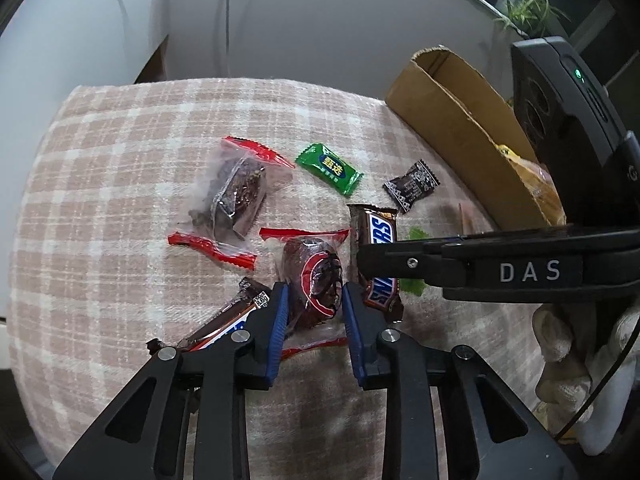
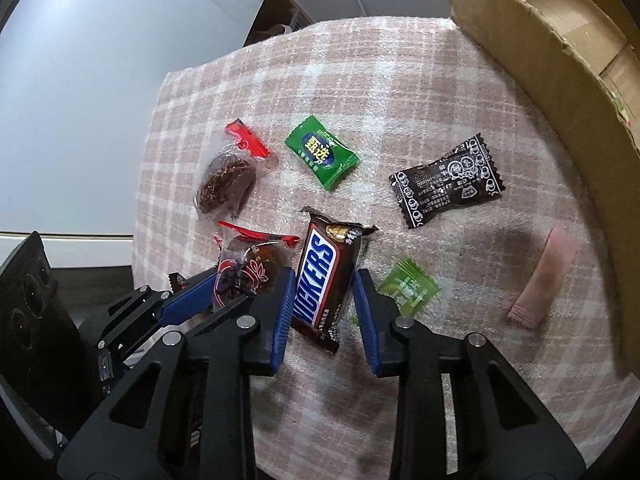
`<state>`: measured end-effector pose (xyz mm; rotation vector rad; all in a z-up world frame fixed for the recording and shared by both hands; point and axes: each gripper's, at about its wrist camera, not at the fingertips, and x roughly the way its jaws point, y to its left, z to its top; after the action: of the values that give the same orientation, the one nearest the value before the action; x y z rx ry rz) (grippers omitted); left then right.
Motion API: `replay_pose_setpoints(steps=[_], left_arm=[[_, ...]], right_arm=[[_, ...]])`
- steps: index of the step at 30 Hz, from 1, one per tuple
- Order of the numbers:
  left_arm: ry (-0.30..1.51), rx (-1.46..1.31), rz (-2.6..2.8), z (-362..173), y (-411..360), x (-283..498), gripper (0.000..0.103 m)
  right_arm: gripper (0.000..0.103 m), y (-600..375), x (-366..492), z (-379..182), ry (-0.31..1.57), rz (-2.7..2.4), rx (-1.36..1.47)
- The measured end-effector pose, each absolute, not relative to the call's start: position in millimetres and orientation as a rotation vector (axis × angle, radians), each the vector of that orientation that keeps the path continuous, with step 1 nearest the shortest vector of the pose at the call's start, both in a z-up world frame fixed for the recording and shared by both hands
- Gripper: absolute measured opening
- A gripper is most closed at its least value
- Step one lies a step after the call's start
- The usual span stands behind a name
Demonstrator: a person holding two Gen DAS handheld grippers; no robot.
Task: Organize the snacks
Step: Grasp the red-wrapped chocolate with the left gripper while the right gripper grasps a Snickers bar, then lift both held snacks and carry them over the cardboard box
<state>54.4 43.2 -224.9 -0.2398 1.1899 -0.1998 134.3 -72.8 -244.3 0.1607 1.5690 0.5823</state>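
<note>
My left gripper (image 1: 314,300) stands around a red-ended clear packet with a dark round snack (image 1: 314,280), its blue pads (image 1: 280,312) touching or nearly touching it; it also shows in the right wrist view (image 2: 248,272). My right gripper (image 2: 324,292) is open around a Snickers bar (image 2: 320,276), with a gap at the right pad. The bar lies on the checked cloth (image 1: 120,160) and also shows in the left wrist view (image 1: 380,248). A cardboard box (image 2: 540,52) stands at the right; it also shows in the left wrist view (image 1: 452,120).
Other snacks lie on the cloth: a second dark packet (image 2: 226,184), a green candy (image 2: 322,152), a black candy (image 2: 448,180), a pale green packet (image 2: 408,288), a pink piece (image 2: 544,276), another Snickers bar (image 1: 224,320).
</note>
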Motion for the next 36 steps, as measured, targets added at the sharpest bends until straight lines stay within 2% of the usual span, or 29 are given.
replay_pose_setpoints(steps=[21, 36], left_arm=[[1.154, -0.261, -0.168, -206, 47, 43, 0.024], [1.15, -0.282, -0.139, -207, 58, 38, 0.024]], right_arm=[[0.026, -104, 132, -223, 1.543, 0.619, 0.211], [0.028, -57, 120, -234, 1.534, 0.664, -0.069]])
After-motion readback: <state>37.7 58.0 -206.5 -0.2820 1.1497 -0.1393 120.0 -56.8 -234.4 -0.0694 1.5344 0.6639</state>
